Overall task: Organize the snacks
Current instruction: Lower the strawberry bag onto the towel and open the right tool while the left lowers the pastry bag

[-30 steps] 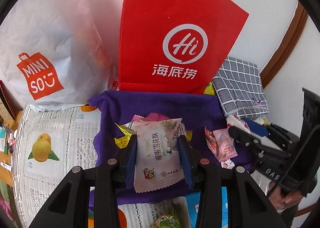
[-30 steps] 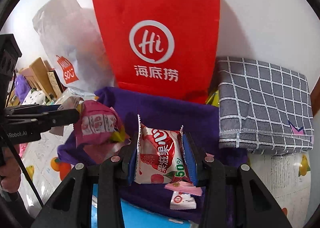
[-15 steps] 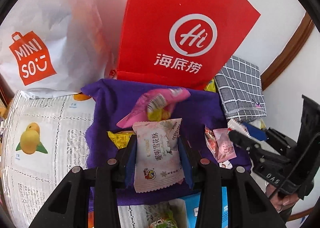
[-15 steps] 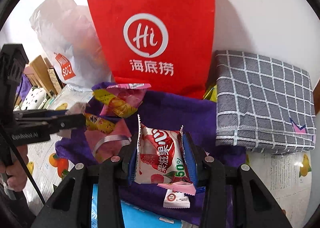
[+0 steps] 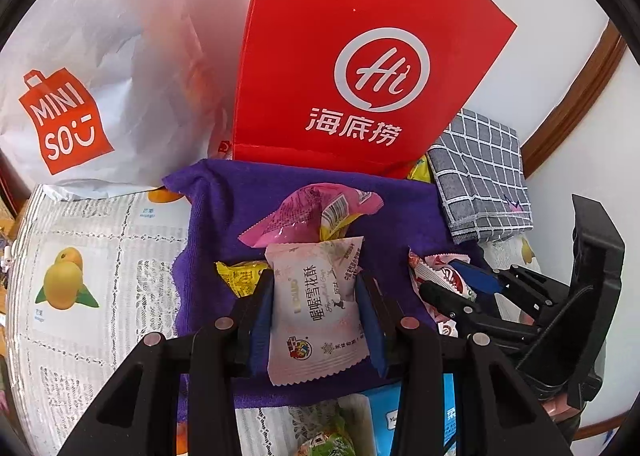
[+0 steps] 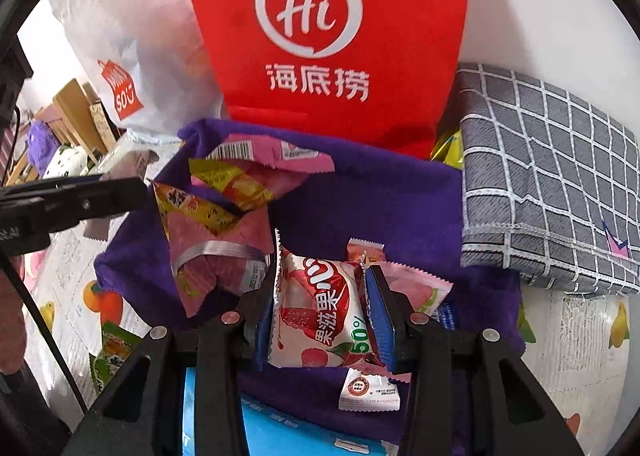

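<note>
My left gripper [image 5: 316, 288] is shut on a pale pink snack packet [image 5: 316, 308] with Chinese lettering, held above a purple cloth [image 5: 248, 184]. On that cloth lie a large pink bag [image 5: 304, 212] and a yellow packet [image 5: 240, 276]. My right gripper [image 6: 320, 292] is shut on a red-and-white fruit snack packet [image 6: 320, 312], low over the same purple cloth [image 6: 380, 208]. Beside it lie pink and yellow bags [image 6: 224, 216] and a small white sachet [image 6: 368, 388]. The right gripper [image 5: 452, 284] shows at the right of the left wrist view, the left gripper [image 6: 104, 192] at the left of the right wrist view.
A red paper bag [image 5: 360, 68] and a white MINISO bag [image 5: 80, 76] stand against the wall behind the cloth. A folded grey checked cloth [image 6: 548, 176] lies to the right. The table has a fruit-print cover [image 5: 80, 276]. A blue box [image 6: 280, 432] lies at the near edge.
The large pink bag has dropped onto the cloth and settled there. My right gripper has sunk closer to the cloth with its packet. The left gripper has held its packet about still.
</note>
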Tool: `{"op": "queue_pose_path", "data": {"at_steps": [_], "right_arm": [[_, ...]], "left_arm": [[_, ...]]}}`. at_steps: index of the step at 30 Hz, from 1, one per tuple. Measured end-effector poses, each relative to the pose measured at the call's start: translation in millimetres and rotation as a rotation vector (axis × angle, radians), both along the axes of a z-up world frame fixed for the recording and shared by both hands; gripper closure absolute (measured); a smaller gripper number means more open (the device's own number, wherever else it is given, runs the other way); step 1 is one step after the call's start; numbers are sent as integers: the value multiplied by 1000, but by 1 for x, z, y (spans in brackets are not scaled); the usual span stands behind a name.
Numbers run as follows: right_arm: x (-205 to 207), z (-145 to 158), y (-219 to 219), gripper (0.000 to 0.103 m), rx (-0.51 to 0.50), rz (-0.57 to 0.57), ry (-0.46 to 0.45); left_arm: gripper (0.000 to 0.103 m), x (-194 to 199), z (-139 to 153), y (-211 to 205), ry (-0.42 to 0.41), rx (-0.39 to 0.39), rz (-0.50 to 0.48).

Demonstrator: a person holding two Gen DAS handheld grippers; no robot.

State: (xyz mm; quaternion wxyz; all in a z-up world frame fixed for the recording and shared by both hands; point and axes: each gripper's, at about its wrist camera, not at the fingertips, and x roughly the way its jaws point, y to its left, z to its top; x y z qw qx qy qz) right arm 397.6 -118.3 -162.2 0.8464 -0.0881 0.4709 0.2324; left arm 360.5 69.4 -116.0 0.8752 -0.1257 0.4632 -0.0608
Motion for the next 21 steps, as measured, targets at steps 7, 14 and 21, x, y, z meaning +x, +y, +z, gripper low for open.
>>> {"op": "queue_pose_path", "data": {"at_steps": [7, 14, 21], "right_arm": [[2, -14, 6, 57, -49, -3, 41], [3, -11, 5, 38, -20, -1, 81], [3, 9, -10, 29, 73, -44, 60]], "left_arm": [[65, 3, -7, 5, 57, 57, 44], [63, 6, -13, 4, 92, 72, 47], [63, 7, -18, 2, 112, 68, 43]]}}
